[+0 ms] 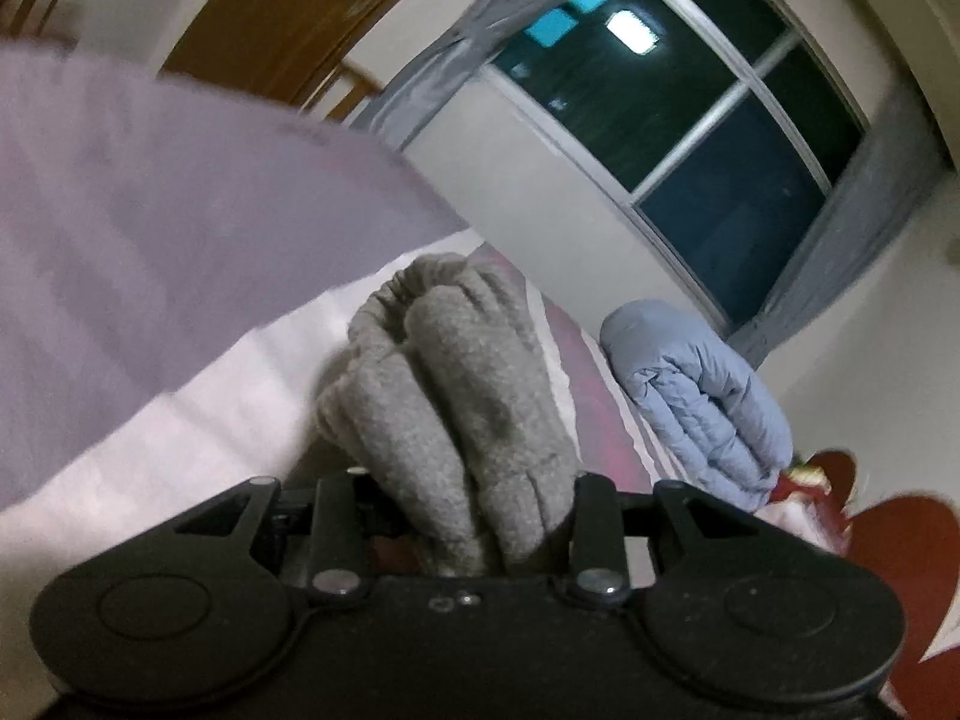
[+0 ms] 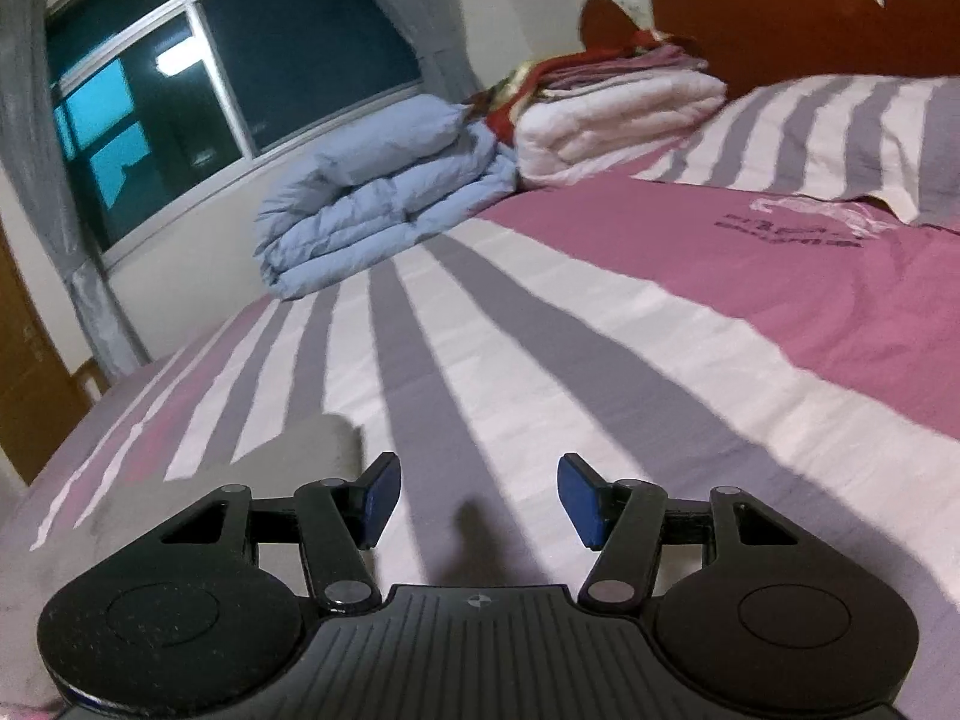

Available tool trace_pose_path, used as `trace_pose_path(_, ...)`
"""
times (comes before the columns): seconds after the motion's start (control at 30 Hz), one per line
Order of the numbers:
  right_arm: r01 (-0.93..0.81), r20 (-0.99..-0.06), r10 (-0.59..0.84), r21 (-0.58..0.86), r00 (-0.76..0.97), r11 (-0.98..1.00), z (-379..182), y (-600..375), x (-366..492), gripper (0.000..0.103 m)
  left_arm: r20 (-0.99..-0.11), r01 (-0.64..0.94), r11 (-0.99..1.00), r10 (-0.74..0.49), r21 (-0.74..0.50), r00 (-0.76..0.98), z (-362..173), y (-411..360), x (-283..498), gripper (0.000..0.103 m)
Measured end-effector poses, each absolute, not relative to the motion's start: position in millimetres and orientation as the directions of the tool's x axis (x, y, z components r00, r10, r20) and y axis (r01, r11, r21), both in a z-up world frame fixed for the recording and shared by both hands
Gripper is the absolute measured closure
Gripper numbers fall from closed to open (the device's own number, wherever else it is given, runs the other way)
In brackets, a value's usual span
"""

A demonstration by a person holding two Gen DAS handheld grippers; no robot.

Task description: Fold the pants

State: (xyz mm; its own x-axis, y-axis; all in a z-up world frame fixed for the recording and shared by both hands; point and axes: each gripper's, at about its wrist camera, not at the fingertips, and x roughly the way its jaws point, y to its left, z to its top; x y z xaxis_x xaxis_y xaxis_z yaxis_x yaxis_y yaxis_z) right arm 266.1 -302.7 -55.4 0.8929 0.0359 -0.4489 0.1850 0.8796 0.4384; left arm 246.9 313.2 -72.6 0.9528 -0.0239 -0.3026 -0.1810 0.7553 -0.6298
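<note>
Left gripper (image 1: 462, 510) of mine clenches bunched grey pants (image 1: 456, 372); my right gripper (image 2: 479, 495) hangs released over the striped bedspread (image 2: 540, 312).

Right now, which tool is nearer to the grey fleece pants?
Left. The left tool is clamped on the grey fleece pants; the right tool hangs open over the striped bedsheet.
</note>
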Motion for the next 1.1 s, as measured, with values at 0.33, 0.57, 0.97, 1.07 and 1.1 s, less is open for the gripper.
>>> trace_pose_path(0.33, 0.207, -0.442, 0.033, 0.484, 0.896, 0.850, -52.0, -343.7, 265.9, 0.044, -0.237, -0.067, 0.856, -0.066, -0.512, 0.969, -11.8, 223.9, 273.7, 0.079)
trace_pose_path(0.57, 0.215, -0.450, 0.024, 0.473, 0.893, 0.854, -49.0, -365.1, 270.6, 0.044, -0.265, 0.049, 0.939, -0.145, -0.340, 0.953, 1.3, 130.5, 303.5, 0.079)
trace_pose_path(0.97, 0.226, -0.463, 0.035, 0.496, 0.885, 0.838, -55.7, -389.1, 268.0, 0.043, -0.352, 0.263, 0.930, -0.344, -0.257, 0.870, -25.8, -11.7, 339.1, 0.079)
trace_pose_path(1.07, 0.227, -0.461, 0.033, 0.497, 0.887, 0.838, -57.2, -394.6, 265.3, 0.042, -0.386, 0.286, 0.942, -0.333, -0.177, 0.860, -37.7, -37.3, 336.3, 0.079)
trace_pose_path(1.1, 0.227, -0.460, 0.034, 0.500, 0.887, 0.836, -58.1, -396.9, 264.9, 0.041, -0.391, 0.292, 0.943, -0.331, -0.157, 0.859, -40.2, -42.9, 336.8, 0.079)
